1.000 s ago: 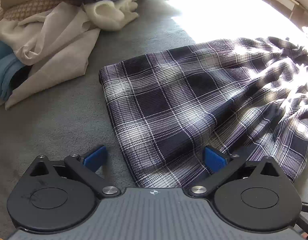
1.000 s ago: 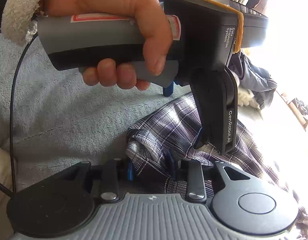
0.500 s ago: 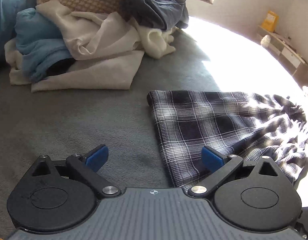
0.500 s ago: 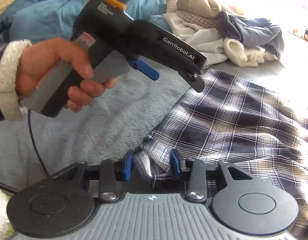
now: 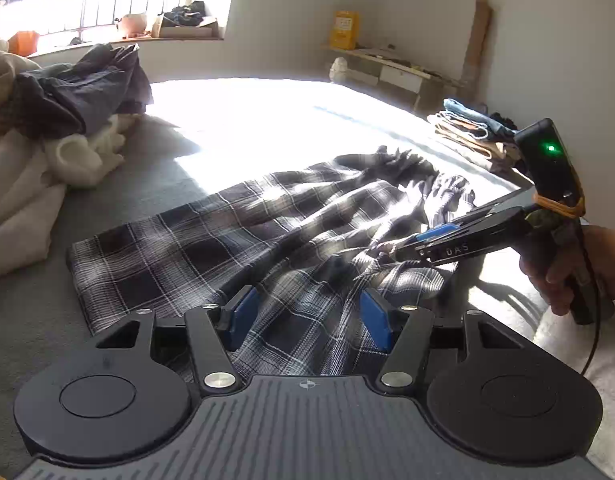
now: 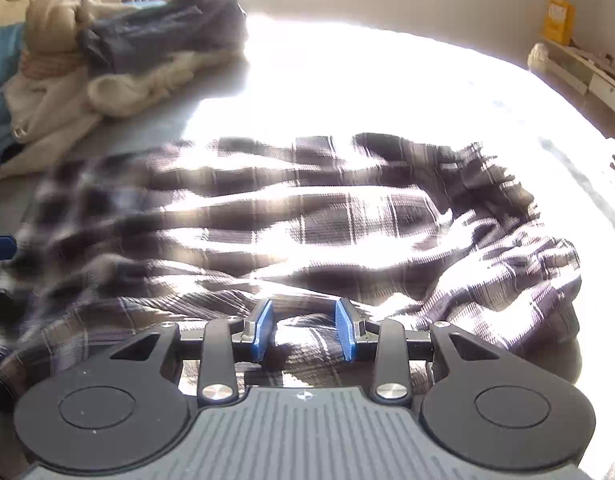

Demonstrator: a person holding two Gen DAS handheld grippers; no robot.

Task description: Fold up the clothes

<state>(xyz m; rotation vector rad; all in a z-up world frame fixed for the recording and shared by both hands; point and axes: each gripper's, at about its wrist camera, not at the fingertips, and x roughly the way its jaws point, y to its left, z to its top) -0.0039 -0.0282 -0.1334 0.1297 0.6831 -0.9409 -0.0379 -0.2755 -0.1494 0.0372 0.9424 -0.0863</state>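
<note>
The shirt (image 5: pixel 267 240) lies spread across the bed (image 5: pixel 35 320); a clothes heap (image 5: pixel 47 128) sits behind-left, a folded stack (image 5: pixel 471 132) far right (bed's edge).

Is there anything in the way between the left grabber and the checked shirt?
Nothing visible. The left gripper has its jaws open right over the plaid shirt, with only cloth between them. The clothes pile sits off to the side.

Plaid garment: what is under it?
The plaid garment lies spread on the grey bed cover, which shows bare around its left and near edges. Whether anything else lies beneath the crumpled right part cannot be seen; the fabric covers it.
</note>
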